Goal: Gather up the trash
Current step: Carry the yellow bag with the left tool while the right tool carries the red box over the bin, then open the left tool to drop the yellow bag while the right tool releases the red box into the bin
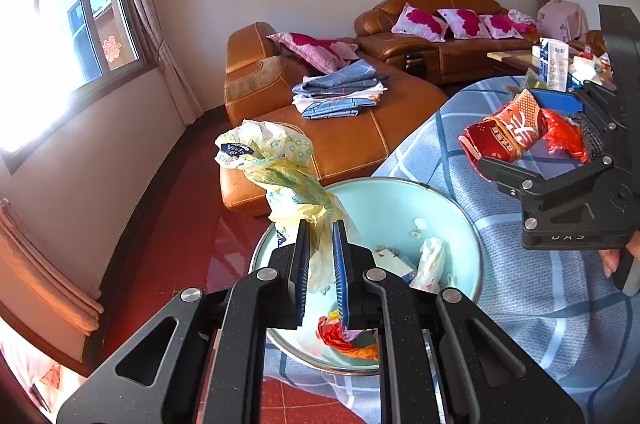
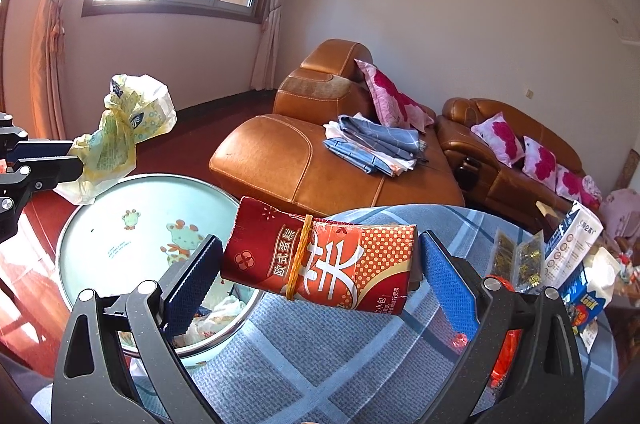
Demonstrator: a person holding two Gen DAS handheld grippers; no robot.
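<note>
- Blue-padded fingers of the left gripper are seen pinched on a crumpled yellow plastic bag, which is held up above the near rim of a pale green basin.
- From the right wrist view, the same bag is seen hanging from the left gripper just above the basin's far-left rim.
- Wide apart are the jaws of the right gripper, and a red snack packet bound with an orange rubber band is framed between them; whether the pads touch the packet cannot be told.
- The packet is also shown from the left wrist view, lying on a blue checked cloth to the right of the basin, with the right gripper around it.
- Inside the basin, a white wrapper and red-orange scraps are seen on the bottom.
- To the right of the basin, further along the cloth, a white and blue carton and dark sachets are found.
- Beyond the basin, a brown leather sofa is seen, with folded blue linen and pink floral pillows laid on it.
</note>
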